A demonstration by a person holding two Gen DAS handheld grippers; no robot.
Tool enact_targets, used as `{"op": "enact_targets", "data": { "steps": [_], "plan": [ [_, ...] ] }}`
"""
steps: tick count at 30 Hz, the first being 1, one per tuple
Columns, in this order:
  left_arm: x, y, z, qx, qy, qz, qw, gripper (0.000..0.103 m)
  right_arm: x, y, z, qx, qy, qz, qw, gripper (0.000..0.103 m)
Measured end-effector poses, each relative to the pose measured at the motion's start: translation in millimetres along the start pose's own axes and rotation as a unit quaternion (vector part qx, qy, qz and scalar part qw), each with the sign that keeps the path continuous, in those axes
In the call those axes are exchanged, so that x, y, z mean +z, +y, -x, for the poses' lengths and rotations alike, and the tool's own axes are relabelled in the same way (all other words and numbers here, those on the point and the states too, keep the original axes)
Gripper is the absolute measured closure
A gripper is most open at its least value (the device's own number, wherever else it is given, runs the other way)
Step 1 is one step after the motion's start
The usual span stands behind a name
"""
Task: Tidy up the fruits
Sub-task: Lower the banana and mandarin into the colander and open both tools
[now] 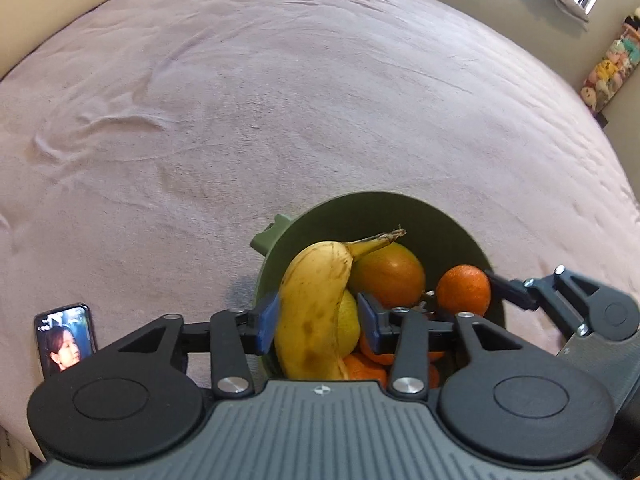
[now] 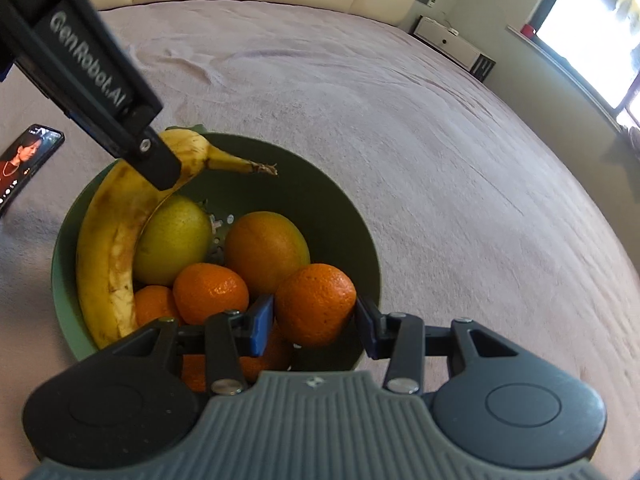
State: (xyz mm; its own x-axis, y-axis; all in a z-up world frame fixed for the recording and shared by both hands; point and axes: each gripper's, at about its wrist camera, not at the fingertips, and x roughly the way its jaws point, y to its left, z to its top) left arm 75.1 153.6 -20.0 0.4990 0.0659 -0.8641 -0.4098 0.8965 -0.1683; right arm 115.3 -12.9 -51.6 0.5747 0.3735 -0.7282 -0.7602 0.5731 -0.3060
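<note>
Over the green plastic bowl point(image 2: 360, 248), my left hand-held gripper point(image 1: 318, 326) pinches the spotted yellow banana point(image 1: 316, 300); right hand-held gripper point(image 2: 314, 326) pinches a dimpled orange mandarin point(image 2: 316, 302), both held for sorting.

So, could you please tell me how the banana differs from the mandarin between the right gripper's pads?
The banana is long, curved and yellow with brown marks; the mandarin is round and orange. The banana lies along the green bowl's left wall between the left gripper's pads; the mandarin sits at the near right, in the right gripper. Both are within the bowl.
</note>
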Motion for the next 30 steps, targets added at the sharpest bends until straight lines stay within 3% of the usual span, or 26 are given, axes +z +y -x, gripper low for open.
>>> {"op": "enact_targets", "data": {
  "steps": [4, 8, 10, 12, 15, 21, 23, 30],
  "plan": [
    [-1.5, -5.9, 3.3, -0.001, -0.015, -0.021, 0.9997, 0.071, 2.0, -0.1, -3.1, 0.002, -0.001, 0.006, 1.0, 0.061],
    [-3.1, -15.8, 8.5, -0.029, -0.034, -0.045, 0.998, 0.077, 0.5, 0.3, -5.8, 0.004, 0.002, 0.007, 1.0, 0.061],
    [-4.0, -20.0, 6.5, -0.061, -0.03, -0.05, 0.9965, 0.087, -0.4, -1.3, -6.2, 0.004, 0.005, 0.006, 1.0, 0.061],
    [-5.4, -22.7, -0.3, -0.094, -0.016, -0.038, 0.9948, 0.087, -0.9, -3.3, -6.8, 0.006, 0.006, 0.003, 1.0, 0.061],
    [-7.1, -25.0, -6.7, -0.071, -0.016, -0.038, 0.9966, 0.087, -1.3, -5.6, -6.2, 0.005, 0.007, 0.002, 1.0, 0.061],
    [-5.8, -25.9, 2.8, -0.065, -0.032, -0.032, 0.9968, 0.085, 7.7, -10.3, -14.4, 0.008, 0.012, -0.001, 1.0, 0.061],
    [-6.9, -26.2, 1.8, -0.057, -0.027, -0.035, 0.9974, 0.079, 10.8, -13.8, -15.1, 0.006, 0.01, 0.0, 1.0, 0.061],
    [-8.7, -26.4, -1.0, -0.045, -0.008, -0.029, 0.9985, 0.075, 21.3, -22.3, -8.1, -0.005, -0.001, -0.01, 1.0, 0.059]
  ]
}}
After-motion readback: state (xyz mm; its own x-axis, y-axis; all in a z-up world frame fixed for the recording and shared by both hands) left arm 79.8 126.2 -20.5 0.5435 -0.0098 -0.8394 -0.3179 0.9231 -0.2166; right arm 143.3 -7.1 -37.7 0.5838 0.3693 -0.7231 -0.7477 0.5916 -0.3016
